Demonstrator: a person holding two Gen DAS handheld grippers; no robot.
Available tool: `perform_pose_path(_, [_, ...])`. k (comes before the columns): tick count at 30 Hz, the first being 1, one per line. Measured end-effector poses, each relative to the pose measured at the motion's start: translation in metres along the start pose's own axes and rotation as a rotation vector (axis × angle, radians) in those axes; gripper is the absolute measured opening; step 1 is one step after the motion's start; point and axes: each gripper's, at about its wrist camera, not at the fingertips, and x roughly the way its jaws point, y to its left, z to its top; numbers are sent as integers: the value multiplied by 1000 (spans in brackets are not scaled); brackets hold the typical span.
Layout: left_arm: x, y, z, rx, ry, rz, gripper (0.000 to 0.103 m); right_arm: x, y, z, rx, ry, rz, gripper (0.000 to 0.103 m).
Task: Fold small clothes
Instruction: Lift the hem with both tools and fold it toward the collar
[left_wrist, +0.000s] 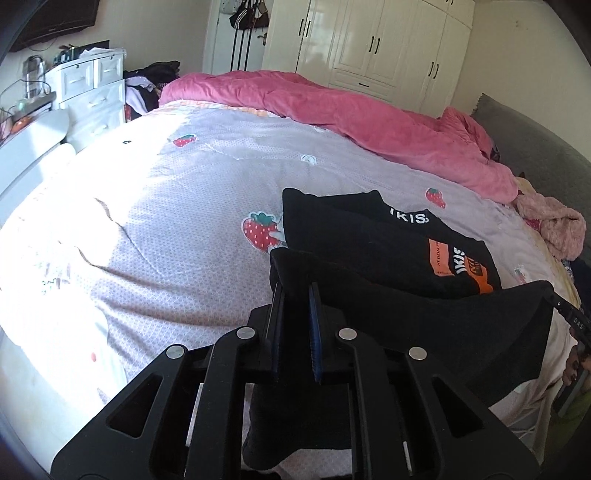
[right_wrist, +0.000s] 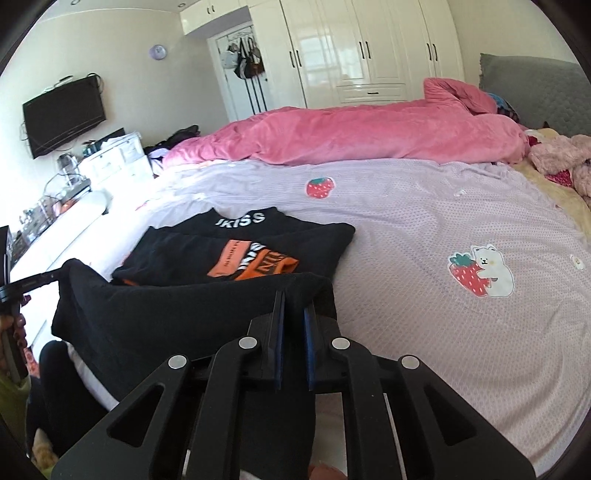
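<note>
A small black T-shirt (left_wrist: 406, 251) with an orange and white print lies on the lilac strawberry bedsheet (left_wrist: 166, 206); it also shows in the right wrist view (right_wrist: 236, 254). Its near hem is lifted off the bed and stretched between my two grippers. My left gripper (left_wrist: 297, 291) is shut on the hem's left corner. My right gripper (right_wrist: 293, 301) is shut on the hem's right corner. Each gripper shows at the far edge of the other's view: the right gripper (left_wrist: 569, 314) and the left gripper (right_wrist: 22, 286).
A pink duvet (right_wrist: 351, 129) is bunched along the far side of the bed. A fluffy pink garment (right_wrist: 565, 158) lies by the grey headboard (right_wrist: 535, 92). White drawers (left_wrist: 92, 96) and a bench stand at the bed's left; wardrobes (right_wrist: 369, 48) stand behind.
</note>
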Motion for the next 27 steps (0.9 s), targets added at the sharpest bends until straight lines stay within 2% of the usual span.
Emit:
perform_pose_path(7, [28,0,-11,1,25,-16,8,21,-2,-9,24,52,-28,13])
perform_pose_path(9, [27,3,-15,-10,30,-31,11,23,-2,-12,21,70,-35,25])
perform_pose_path(10, [25,4,-16,-17,30,-41,12,22,-2,-14,29,78,-34,38])
perform_pose_path(11, [21,5,-18,-21,27,-46,13,20,-2,-16,32,80,-30,43])
perform_pose_path(15, [8,13,-28,-37,29,-52,25,17,3,-28,10,111,-23,44])
perform_pose_path(20, [2,19,-44,-25,58,-50,31,13,11,-45,3,159,3,49])
perform_pose_path(27, [12,19,-67,-38,123,-94,32,6,19,-67,-17,211,29,49])
